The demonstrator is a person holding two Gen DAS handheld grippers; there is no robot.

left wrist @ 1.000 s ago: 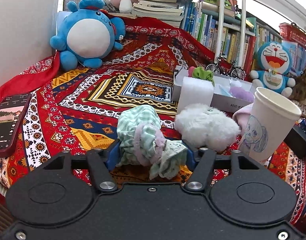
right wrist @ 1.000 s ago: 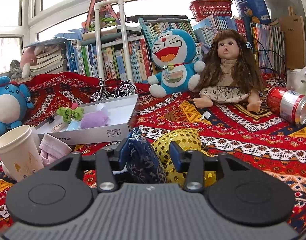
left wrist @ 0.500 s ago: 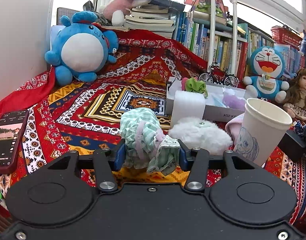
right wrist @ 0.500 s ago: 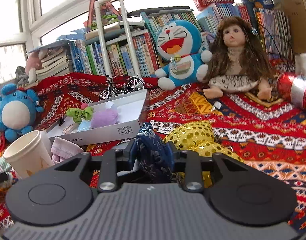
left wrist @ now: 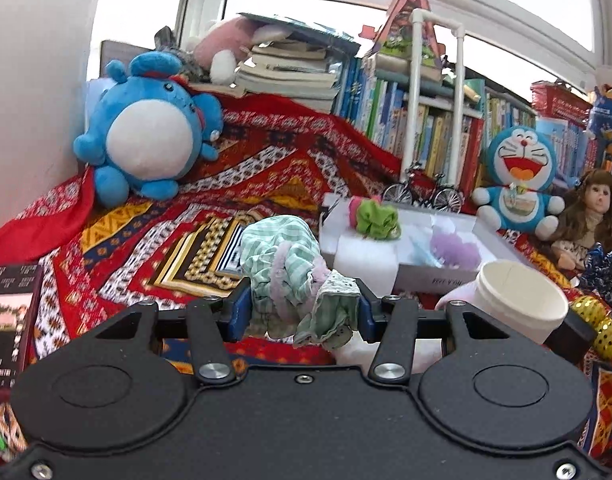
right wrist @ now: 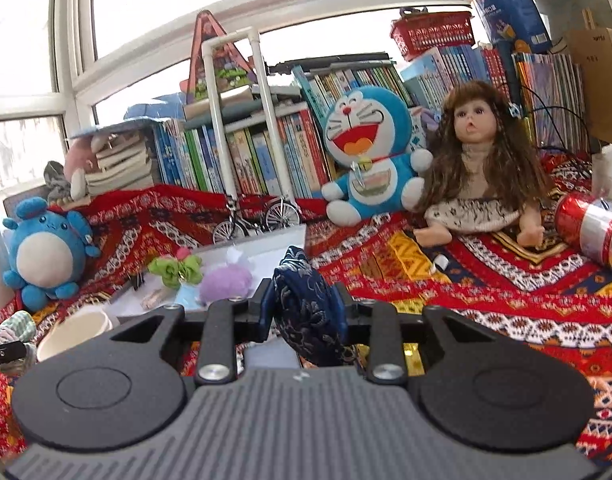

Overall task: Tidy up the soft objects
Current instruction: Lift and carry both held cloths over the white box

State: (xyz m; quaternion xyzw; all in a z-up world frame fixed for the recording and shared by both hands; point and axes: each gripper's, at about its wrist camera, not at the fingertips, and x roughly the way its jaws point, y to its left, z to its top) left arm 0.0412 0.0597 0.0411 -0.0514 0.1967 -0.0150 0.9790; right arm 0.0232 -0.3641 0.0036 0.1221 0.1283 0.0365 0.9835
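1. Left gripper: clamped on a green checked scrunchie, which is bunched between the blue-padded fingers and held above the patterned cloth. A lace-edged fold hangs below the jaws; its lower end is hidden behind the gripper body.
2. Right gripper: clamped on a dark blue brocade scrunchie. The lower part of the scrunchie is cut off by the gripper housing.
3. White tray: seen just beyond the left gripper, and in the right wrist view ahead and to the left of the right gripper. A green scrunchie and a purple fluffy scrunchie are lying in it. A pale blue item beside the purple one is too blurred to identify.
4. Paper cup: standing near the tray's front edge, to the right of the left gripper; its base is hidden behind the gripper body. A pink soft item behind it is mostly covered.
5. Gold sequinned scrunchie: only partly seen at the right edge of the left wrist view.
6. Phone: cut off by the left edge of the frame.
7. Background: a blue round plush, a Doraemon plush and a doll are sitting on the cloth; a red can is lying on its side, partly cut off at the right edge.
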